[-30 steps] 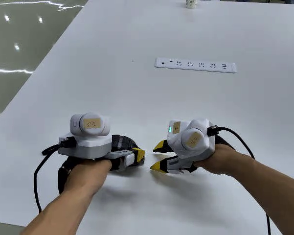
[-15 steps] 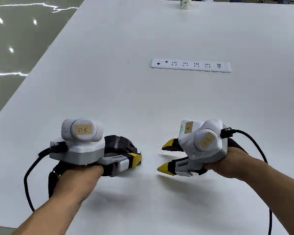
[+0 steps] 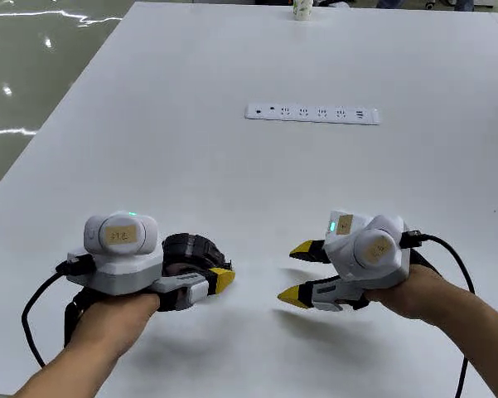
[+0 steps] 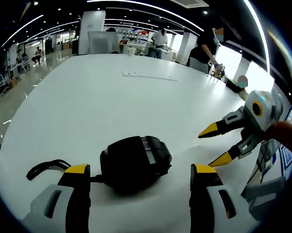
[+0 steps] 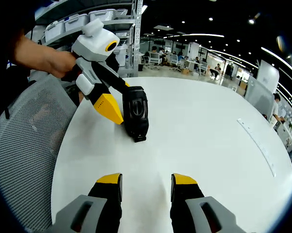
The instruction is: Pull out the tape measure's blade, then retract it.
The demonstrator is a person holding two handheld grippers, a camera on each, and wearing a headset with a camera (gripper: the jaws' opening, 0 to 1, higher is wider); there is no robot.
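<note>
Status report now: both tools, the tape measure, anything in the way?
Left tool open, straddling tape measure. Right tool open, apart from it. Blade not out. Power strip far back, no obstacle.

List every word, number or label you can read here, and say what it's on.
Nothing is legible.
Left sticker, on left gripper: handwriting, too blurred.
Right sticker, on right gripper: too blurred.
Power strip: markings too small.
Tape measure: no text visible.
</note>
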